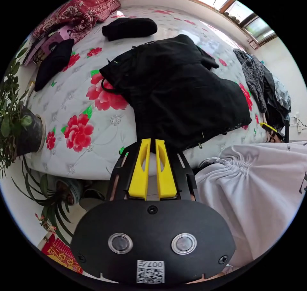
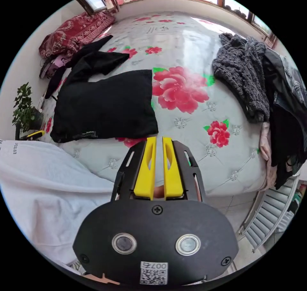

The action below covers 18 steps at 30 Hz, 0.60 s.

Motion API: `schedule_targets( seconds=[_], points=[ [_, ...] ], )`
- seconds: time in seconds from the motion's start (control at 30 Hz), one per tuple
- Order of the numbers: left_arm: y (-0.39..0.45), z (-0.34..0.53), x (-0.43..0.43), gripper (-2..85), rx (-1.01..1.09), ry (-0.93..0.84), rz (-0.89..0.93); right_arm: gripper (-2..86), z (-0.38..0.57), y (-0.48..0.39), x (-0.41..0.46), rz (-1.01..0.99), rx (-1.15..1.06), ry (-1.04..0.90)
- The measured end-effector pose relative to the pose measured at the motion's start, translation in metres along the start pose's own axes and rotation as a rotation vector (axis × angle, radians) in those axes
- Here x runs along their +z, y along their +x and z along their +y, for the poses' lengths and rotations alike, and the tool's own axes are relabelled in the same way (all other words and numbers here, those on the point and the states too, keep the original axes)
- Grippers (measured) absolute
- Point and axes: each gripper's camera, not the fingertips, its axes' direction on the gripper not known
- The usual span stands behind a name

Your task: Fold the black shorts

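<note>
Black shorts (image 1: 179,89) lie spread on the quilted, flower-printed mattress (image 1: 96,124), near the edge where the person stands; in the right gripper view they (image 2: 105,107) read as a flat, roughly rectangular slab of matte cloth with a rumpled part toward the far end. A rolled dark garment (image 1: 129,28) sits beyond them, well apart, and a dark red patterned blanket (image 1: 80,11) is bunched at the far corner. A grey knitted sweater (image 2: 243,76) and darker clothes are heaped along the other edge, partly spilling over it and cut off by the frame. A potted plant (image 1: 19,128) stands beside the bed. The person's white garment (image 1: 255,192) crowds the near side.

The left gripper (image 1: 153,141) hovers at the shorts' near hem, its yellow jaws nearly together with only a slim gap; whether they pinch fabric cannot be told. The right gripper (image 2: 159,139) hangs over bare mattress just beside the shorts, jaws likewise narrow, holding nothing.
</note>
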Motion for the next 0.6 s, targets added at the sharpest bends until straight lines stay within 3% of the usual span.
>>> schedule_targets(
  seconds=[0.07, 0.23, 0.43, 0.6],
  points=[
    [0.002, -0.008, -0.006, 0.6, -0.04, 0.049, -0.026, 2.4, -0.018, 0.005, -0.016, -0.051, 0.039, 0.139],
    [0.012, -0.061, -0.005, 4.4, -0.068, 0.088, -0.075, 4.9, -0.109, -0.014, -0.018, -0.197, -0.046, 0.238],
    [0.027, -0.131, 0.024, 4.7, -0.084, 0.049, -0.12, 7.1, -0.239, -0.061, 0.033, -0.35, -0.096, 0.134],
    [0.032, -0.161, 0.051, 2.0, -0.07, -0.028, -0.176, 6.7, -0.306, -0.082, 0.098, -0.434, 0.024, -0.026]
  ],
)
